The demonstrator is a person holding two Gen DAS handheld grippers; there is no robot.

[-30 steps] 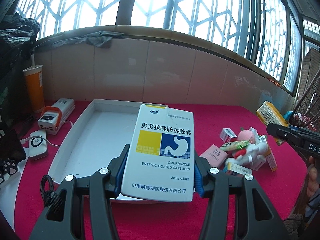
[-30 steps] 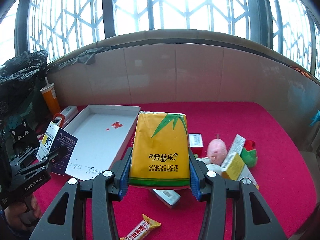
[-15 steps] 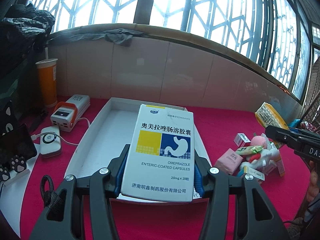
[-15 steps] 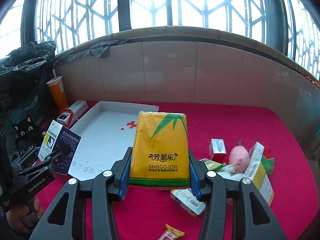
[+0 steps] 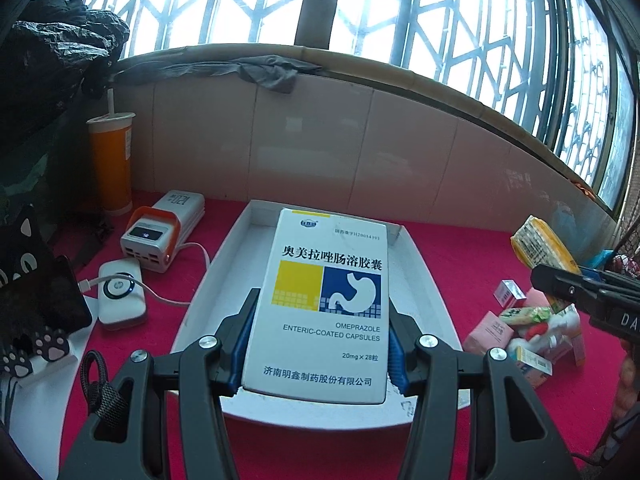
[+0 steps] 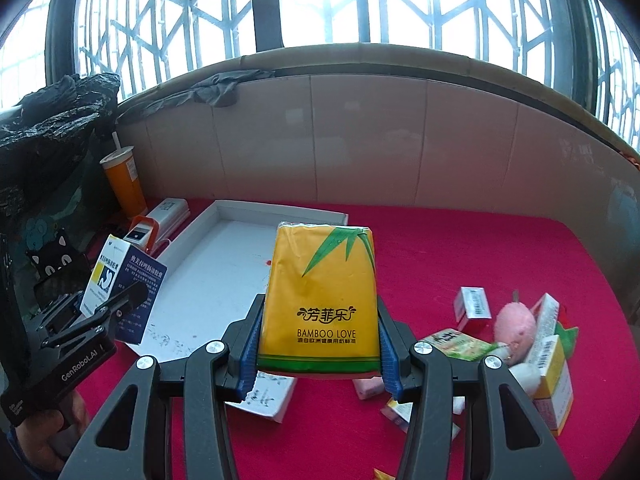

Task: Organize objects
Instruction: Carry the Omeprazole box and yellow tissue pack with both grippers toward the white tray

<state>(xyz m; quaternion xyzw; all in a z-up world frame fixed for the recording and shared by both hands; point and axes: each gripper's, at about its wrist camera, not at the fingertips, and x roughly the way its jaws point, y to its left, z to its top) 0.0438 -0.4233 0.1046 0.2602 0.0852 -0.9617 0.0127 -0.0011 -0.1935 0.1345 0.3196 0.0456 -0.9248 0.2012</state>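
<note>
Above the white tray (image 5: 224,256), capsule box (image 5: 324,300)

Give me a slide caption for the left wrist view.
Left gripper holds an omeprazole box above the white tray on a red table.

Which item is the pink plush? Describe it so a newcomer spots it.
On the red tablecloth, look right of the white tray to the pile of small boxes. The pink plush sits in that pile: the only round, fuzzy thing among flat-sided cartons.
</note>
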